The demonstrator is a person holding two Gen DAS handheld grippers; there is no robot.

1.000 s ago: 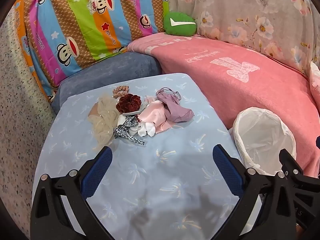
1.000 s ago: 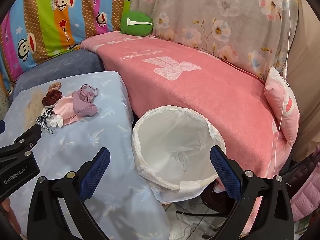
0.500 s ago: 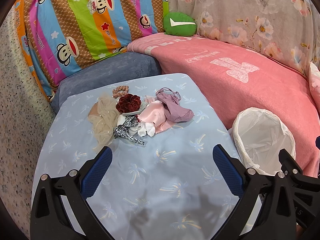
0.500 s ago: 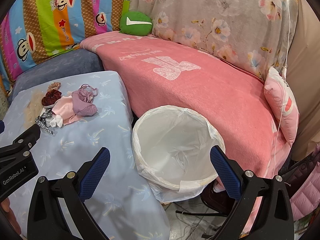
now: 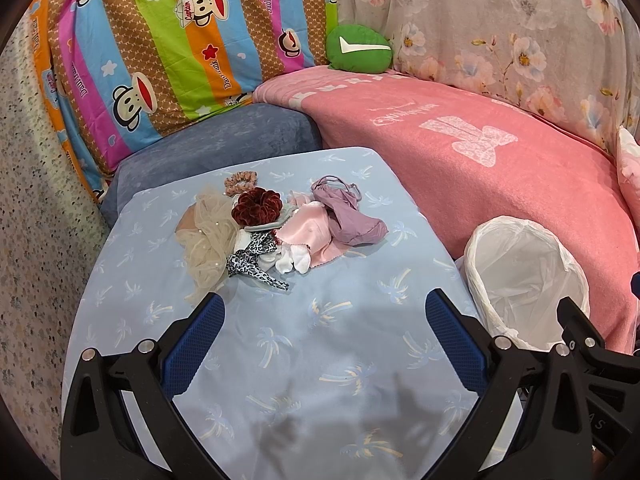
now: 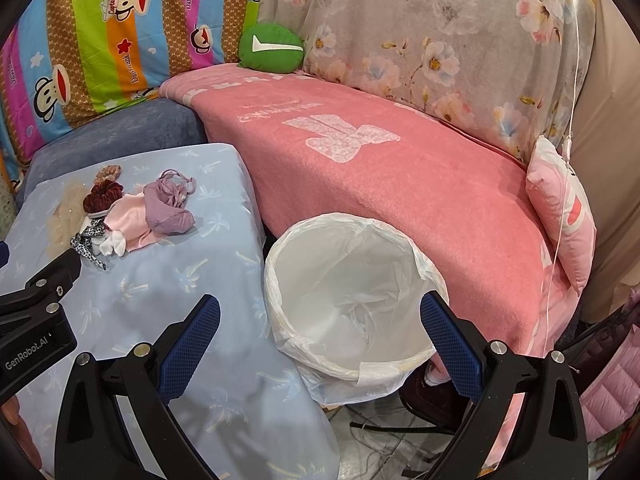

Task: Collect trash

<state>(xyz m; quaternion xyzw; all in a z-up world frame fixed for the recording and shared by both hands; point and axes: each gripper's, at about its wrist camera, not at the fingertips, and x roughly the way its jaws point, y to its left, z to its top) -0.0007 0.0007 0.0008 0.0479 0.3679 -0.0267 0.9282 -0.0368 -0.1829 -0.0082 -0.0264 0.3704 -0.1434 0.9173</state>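
A pile of small cloth items lies on the blue palm-print table: a dark red scrunchie, a beige tulle scrunchie, a leopard-print band, pink cloth, a purple mask and white bits. The pile also shows in the right wrist view. A bin lined with a white bag stands right of the table, also in the left wrist view. My left gripper is open and empty, just short of the pile. My right gripper is open and empty above the bin's near rim.
A sofa with a pink blanket runs behind the bin. A blue-grey cushion, a striped monkey-print cover and a green pillow lie behind the table. A pink pillow sits at the right. Cables lie on the floor.
Both views have shifted very slightly. Both grippers stay open and nothing on the table has moved.
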